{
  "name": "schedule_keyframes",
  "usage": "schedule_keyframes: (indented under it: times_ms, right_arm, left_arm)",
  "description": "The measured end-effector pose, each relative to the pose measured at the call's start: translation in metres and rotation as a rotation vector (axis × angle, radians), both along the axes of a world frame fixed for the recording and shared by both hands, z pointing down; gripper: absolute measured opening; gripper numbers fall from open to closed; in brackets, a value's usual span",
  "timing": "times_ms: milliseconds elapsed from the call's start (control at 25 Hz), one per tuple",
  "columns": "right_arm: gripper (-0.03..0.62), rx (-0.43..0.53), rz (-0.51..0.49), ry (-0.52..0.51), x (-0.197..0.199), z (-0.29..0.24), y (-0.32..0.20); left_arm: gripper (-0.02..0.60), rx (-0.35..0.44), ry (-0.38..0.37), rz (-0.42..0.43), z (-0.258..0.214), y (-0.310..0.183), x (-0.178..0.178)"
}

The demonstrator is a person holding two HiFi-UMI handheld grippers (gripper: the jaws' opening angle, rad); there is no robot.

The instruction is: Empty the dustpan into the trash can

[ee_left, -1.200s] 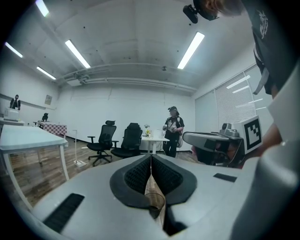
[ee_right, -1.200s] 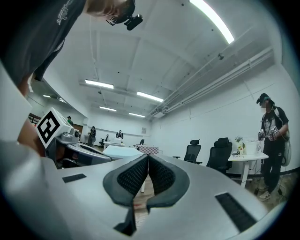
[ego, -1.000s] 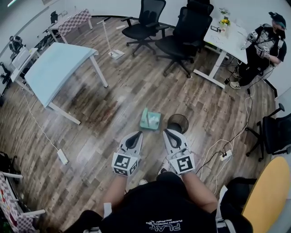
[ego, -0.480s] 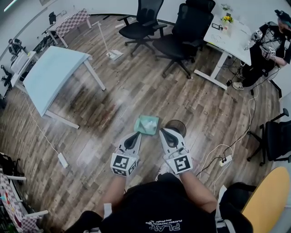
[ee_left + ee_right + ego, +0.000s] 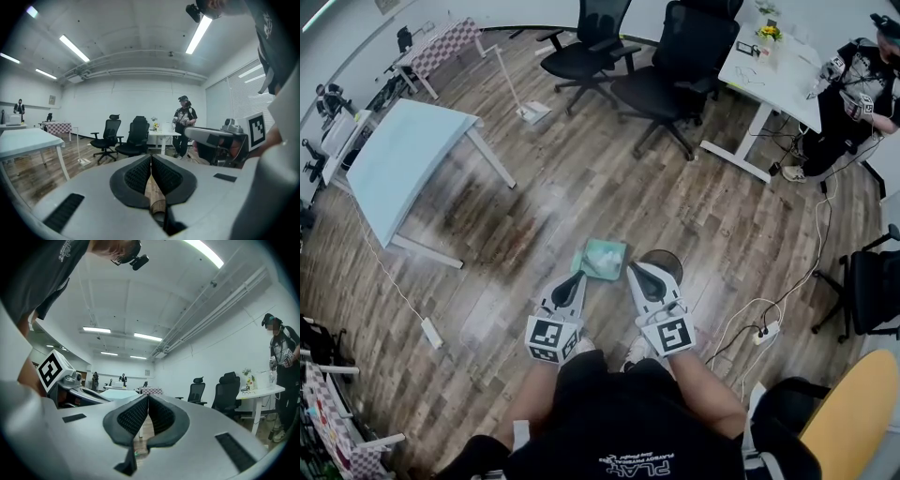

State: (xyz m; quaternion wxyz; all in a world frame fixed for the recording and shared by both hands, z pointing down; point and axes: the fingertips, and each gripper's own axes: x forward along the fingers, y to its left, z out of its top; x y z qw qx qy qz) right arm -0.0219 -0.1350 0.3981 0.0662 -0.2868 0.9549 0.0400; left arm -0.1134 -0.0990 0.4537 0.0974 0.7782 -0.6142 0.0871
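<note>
In the head view a teal dustpan lies on the wooden floor, with a round black trash can standing just to its right. My left gripper hangs just short of the dustpan's near left corner, its pads together and nothing between them. My right gripper sits between dustpan and can, also shut and empty. The left gripper view shows its own jaws closed, with the right gripper beside them. In the right gripper view the jaws meet at the tip.
A light blue table stands at the left and black office chairs at the back. A person is beside a white desk. Cables and a power strip lie right of the can. A yellow round table is at lower right.
Both grippers have moved forward together toward the dustpan and trash can, which now lie right at their tips. Both jaws stayed shut.
</note>
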Motion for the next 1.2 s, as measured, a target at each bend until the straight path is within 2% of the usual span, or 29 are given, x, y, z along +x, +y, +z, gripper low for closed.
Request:
schedule_keyframes:
  times_ms: [240,600,800,1000,1200]
  right_arm:
    - [0.023,-0.007,0.015,0.031,-0.016,0.007,-0.016]
    - [0.023,0.025,0.082,0.076,-0.056,0.005,-0.062]
    - [0.024,0.01,0.108,0.111,-0.079,0.014,-0.078]
    - [0.024,0.037,0.13,0.138,-0.105,0.021,-0.083]
    - [0.025,0.029,0.133,0.18,-0.116,0.03,-0.09]
  left_arm:
    - [0.025,-0.018,-0.014,-0.012,0.012,-0.02,-0.026]
    - [0.025,-0.017,-0.031,0.043,0.008,-0.064,-0.076]
    - [0.025,-0.047,-0.022,0.069,0.021,-0.08,-0.1]
    - [0.025,-0.06,0.025,0.141,0.034,-0.095,-0.109]
    - [0.025,-0.063,0.009,0.184,0.041,-0.11,-0.108]
